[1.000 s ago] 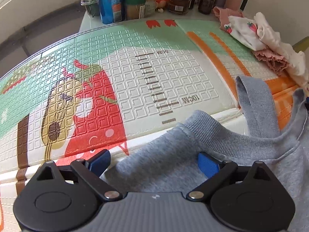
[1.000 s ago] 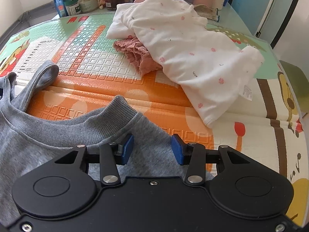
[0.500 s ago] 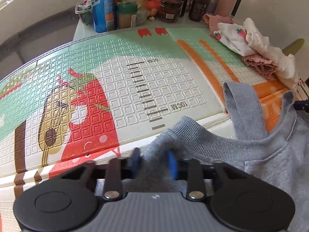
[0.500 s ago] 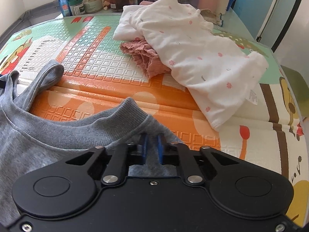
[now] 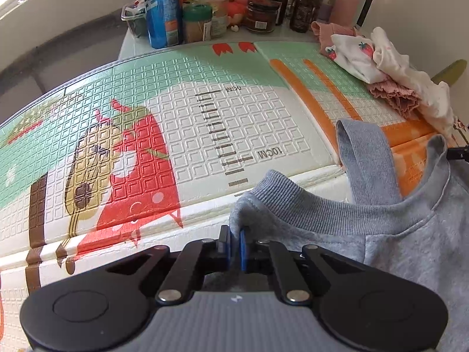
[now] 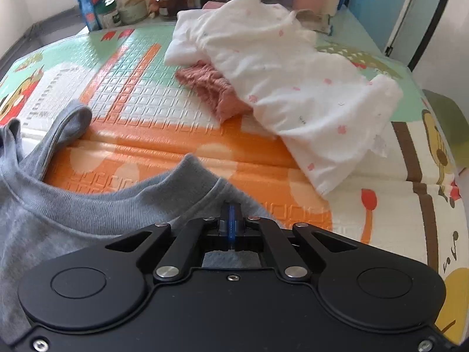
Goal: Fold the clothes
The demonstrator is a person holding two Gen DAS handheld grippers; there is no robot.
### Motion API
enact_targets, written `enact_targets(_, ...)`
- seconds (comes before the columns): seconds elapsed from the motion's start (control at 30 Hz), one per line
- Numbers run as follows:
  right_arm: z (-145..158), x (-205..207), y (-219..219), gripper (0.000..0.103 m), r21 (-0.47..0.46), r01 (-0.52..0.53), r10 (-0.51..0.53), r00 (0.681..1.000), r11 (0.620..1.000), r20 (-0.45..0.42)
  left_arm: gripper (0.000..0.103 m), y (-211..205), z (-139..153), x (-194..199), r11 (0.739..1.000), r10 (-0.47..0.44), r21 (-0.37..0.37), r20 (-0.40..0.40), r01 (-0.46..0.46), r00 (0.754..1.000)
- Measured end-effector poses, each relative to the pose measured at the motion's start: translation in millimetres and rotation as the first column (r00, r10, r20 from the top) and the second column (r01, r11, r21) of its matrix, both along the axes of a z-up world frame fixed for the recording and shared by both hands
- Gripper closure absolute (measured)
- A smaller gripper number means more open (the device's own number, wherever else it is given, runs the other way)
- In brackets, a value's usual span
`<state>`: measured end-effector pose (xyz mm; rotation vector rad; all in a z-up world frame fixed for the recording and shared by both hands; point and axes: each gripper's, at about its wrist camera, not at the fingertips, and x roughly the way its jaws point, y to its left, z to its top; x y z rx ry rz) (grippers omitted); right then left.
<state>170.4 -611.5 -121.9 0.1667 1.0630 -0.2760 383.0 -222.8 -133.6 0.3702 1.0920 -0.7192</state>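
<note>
Bright embossed foam play mat (image 5: 187, 111) (printed with a strawberry and ruler marks) covers the desk, with jars and bottles (image 5: 222, 8) crowded at its far edge. On its near part lies a grey knit sweatshirt with ribbed collar (image 5: 381, 234). The left tool (image 5: 235, 245) pinches the fabric at one shoulder beside the collar; the right tool (image 6: 231, 220) pinches the other. A white flower-print garment (image 6: 293, 67) rests over a crumpled pink one (image 6: 211, 88) farther back.

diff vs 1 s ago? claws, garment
Both claws went from open to shut. The left claw now pinches a fold of the grey sweatshirt beside its ribbed collar; the right claw clamps the fabric on the collar's other side. The cloth bunches up slightly at each grip. The white and pink clothes pile and the play mat are unchanged.
</note>
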Motion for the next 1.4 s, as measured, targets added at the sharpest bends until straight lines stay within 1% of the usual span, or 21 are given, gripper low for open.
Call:
enact_targets(0.03, 1.7, -0.6, -1.3, 0.094, 0.003, -0.008, 0.008, 1.0, 1.0, 0.007, 0.096, -0.6, -0.1, -0.3, 1.0, -0.001, 0.004, 0.001, 0.001, 1.0)
enact_targets(0.1, 4.4, -1.3, -3.5, 0.084, 0.001, -0.016, 0.016, 1.0, 1.0, 0.015, 0.096, -2.5, -0.2, -1.4, 1.0, -0.009, 0.013, 0.006, 0.009, 1.0)
enact_targets(0.13, 5.2, -1.8, -4.3, 0.081, -0.011, -0.019, 0.019, 1.0, 1.0, 0.015, 0.096, -3.3, -0.5, -1.9, 1.0, -0.011, 0.017, 0.008, 0.011, 1.0)
enact_targets(0.17, 5.9, -2.1, -5.2, 0.076, -0.022, -0.021, 0.022, 1.0, 1.0, 0.015, 0.096, -4.0, -0.8, -2.2, 1.0, -0.012, 0.02, 0.009, 0.012, 1.0)
enact_targets(0.2, 6.6, -2.5, -6.2, 0.072, -0.032, -0.023, 0.024, 1.0, 0.999, 0.014, 0.096, -4.6, -0.9, -2.3, 1.0, -0.011, 0.022, 0.009, 0.011, 1.0)
enact_targets(0.27, 7.0, -2.9, -8.6, 0.072, -0.031, -0.039, 0.039, 0.999, 0.999, 0.015, 0.096, -5.2, -0.8, -2.2, 1.0, -0.01, 0.026, 0.006, 0.01, 1.0)
enact_targets(0.37, 3.1, -1.2, -12.6, 0.07, 0.023, -0.084, 0.084, 0.996, 0.996, 0.004, 0.096, -6.7, -0.7, -1.9, 0.999, -0.009, 0.034, 0.005, 0.008, 1.0)
enact_targets(0.47, -4.2, 1.4, -14.0, 0.065, 0.047, -0.111, 0.112, 0.994, 0.993, -0.018, 0.096, -8.8, -1.1, -1.8, 0.999, -0.006, 0.045, 0.004, 0.006, 1.0)
enact_targets(0.53, -6.4, 0.3, -14.8, 0.064, 0.055, -0.125, 0.126, 0.992, 0.991, -0.015, 0.096, -9.9, -1.3, -1.9, 0.999, -0.006, 0.05, 0.005, 0.006, 1.0)
enact_targets(0.63, -8.3, -0.9, -9.9, 0.066, 0.025, -0.153, 0.153, 0.988, 0.988, -0.019, 0.096, -11.1, -1.6, -2.1, 0.998, -0.004, 0.057, 0.005, 0.004, 1.0)
enact_targets(0.67, -8.3, -0.6, -7.2, 0.072, 0.013, -0.166, 0.166, 0.986, 0.986, -0.021, 0.096, -11.7, -1.6, -2.1, 0.998, -0.004, 0.059, 0.005, 0.004, 1.0)
enact_targets(0.7, -7.9, 0.1, -4.5, 0.084, 0.007, -0.182, 0.182, 0.983, 0.983, -0.021, 0.096, -12.1, -1.6, -2.2, 0.998, -0.002, 0.061, 0.005, 0.002, 1.0)
enact_targets(0.8, -7.2, 3.7, 4.1, 0.097, -0.032, -0.226, 0.225, 0.974, 0.973, -0.037, 0.096, -11.9, -1.4, -2.8, 0.998, 0.006, 0.063, 0.007, -0.006, 1.0)
enact_targets(0.87, -6.8, 6.0, 6.8, 0.1, -0.051, -0.233, 0.231, 0.972, 0.971, -0.041, 0.096, -11.8, -1.3, -3.3, 0.998, 0.013, 0.064, 0.007, -0.013, 1.0)
enact_targets(1.03, -5.2, 5.6, 4.3, 0.102, -0.059, -0.19, 0.189, 0.982, 0.98, -0.017, 0.096, -11.9, -0.1, -4.0, 0.997, 0.023, 0.07, 0.011, -0.024, 1.0)
enact_targets(1.13, -3.9, 6.6, 0.5, 0.102, -0.062, -0.157, 0.157, 0.988, 0.986, 0.0, 0.096, -11.0, 1.2, -4.5, 0.995, 0.056, 0.086, 0.037, -0.059, 0.998)
enact_targets(1.4, -4.5, 30.6, 0.8, 0.102, -0.083, -0.163, 0.164, 0.986, 0.983, 0.0, 0.097, 5.5, 2.0, -4.7, 0.983, 0.152, 0.095, 0.035, -0.154, 0.988)
